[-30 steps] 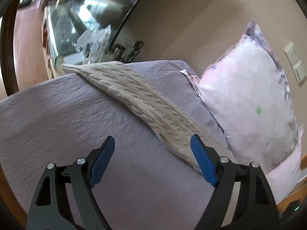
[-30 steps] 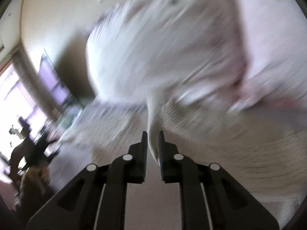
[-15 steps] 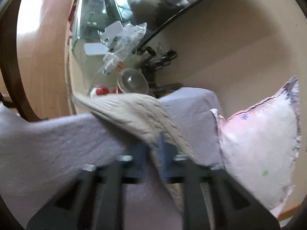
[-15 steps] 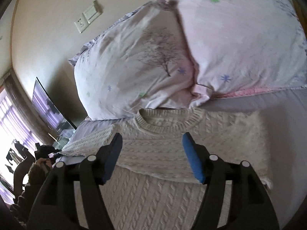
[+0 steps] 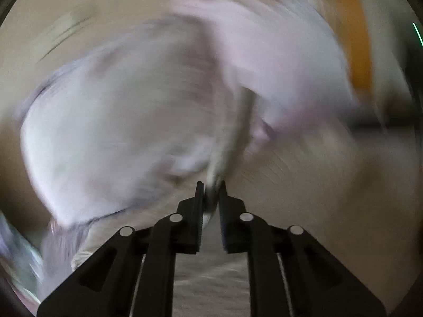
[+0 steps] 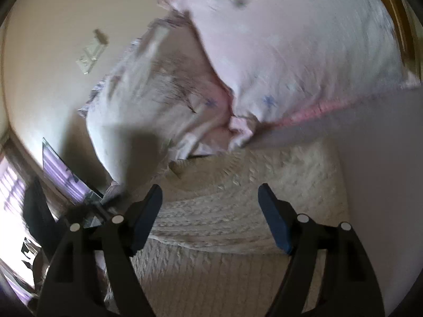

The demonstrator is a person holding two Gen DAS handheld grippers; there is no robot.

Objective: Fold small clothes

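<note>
A cream cable-knit sweater (image 6: 238, 211) lies on the lilac bedspread (image 6: 375, 158), its right sleeve folded across the chest. My right gripper (image 6: 210, 216) is open and empty just above it. My left gripper (image 5: 211, 192) is shut on the sweater's left sleeve (image 5: 227, 142), which rises taut from the jaws. The left wrist view is heavily motion-blurred; the sweater body (image 5: 304, 174) shows to the right of the sleeve.
Two pale pink pillows (image 6: 290, 52) lean against the wall at the head of the bed, just beyond the sweater collar; they also show blurred in the left wrist view (image 5: 119, 121). A wall switch (image 6: 90, 55) is above. A dark screen (image 6: 63, 174) stands at the left.
My left gripper closed on the left sleeve and is swinging it fast toward the sweater body. My right gripper let go of the right sleeve, opened, and now hovers over the folded part.
</note>
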